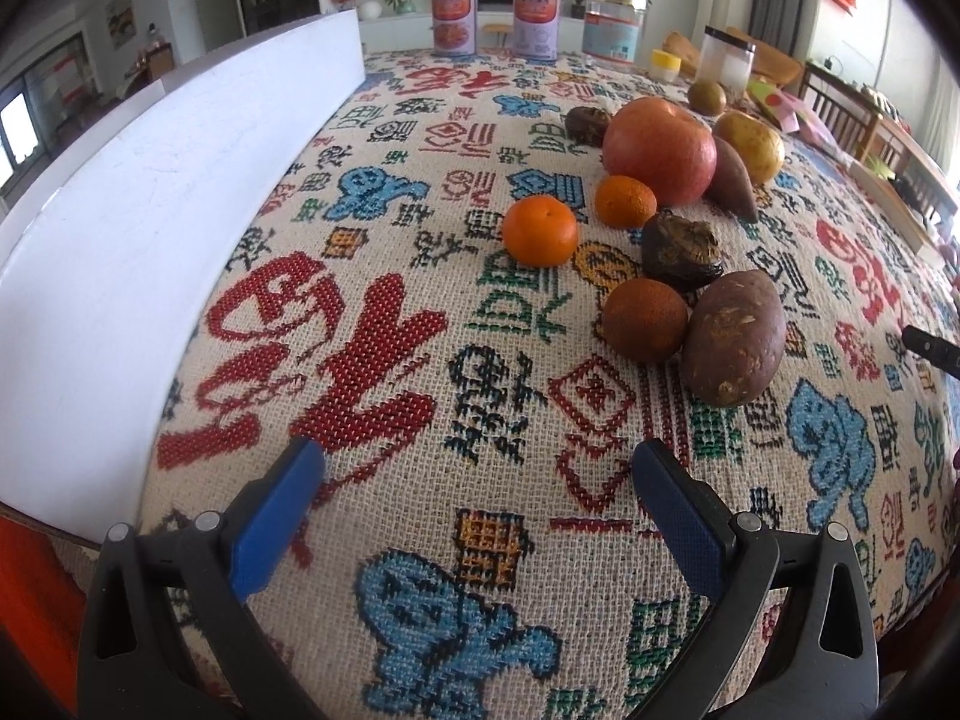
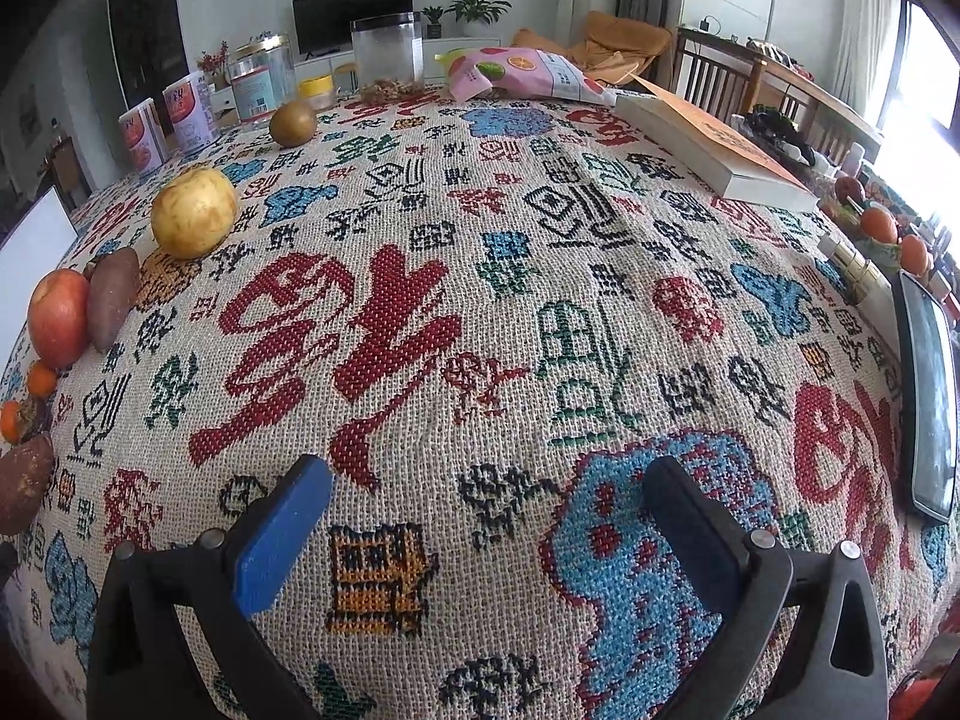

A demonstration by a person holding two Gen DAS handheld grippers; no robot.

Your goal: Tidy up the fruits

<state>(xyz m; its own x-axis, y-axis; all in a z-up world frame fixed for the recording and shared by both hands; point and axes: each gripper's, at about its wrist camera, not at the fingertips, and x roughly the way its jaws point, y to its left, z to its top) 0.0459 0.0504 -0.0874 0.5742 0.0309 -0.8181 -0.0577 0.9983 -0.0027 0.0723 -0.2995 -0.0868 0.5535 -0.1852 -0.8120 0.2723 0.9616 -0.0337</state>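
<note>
Opening step, I judge: my left tongs (image 1: 477, 471) and right tongs (image 2: 489, 486) both gape wide, empty, above the tabletop (image 1: 420, 360); fruits cluster around the red apple (image 1: 659, 151), a tangerine (image 1: 540, 230) just before it; next, I reach there; destination unclear; the white board (image 1: 150, 228) hides what lies behind.

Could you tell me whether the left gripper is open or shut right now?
Open: the left gripper has its blue pads spread wide, only patterned cloth between them.
</note>
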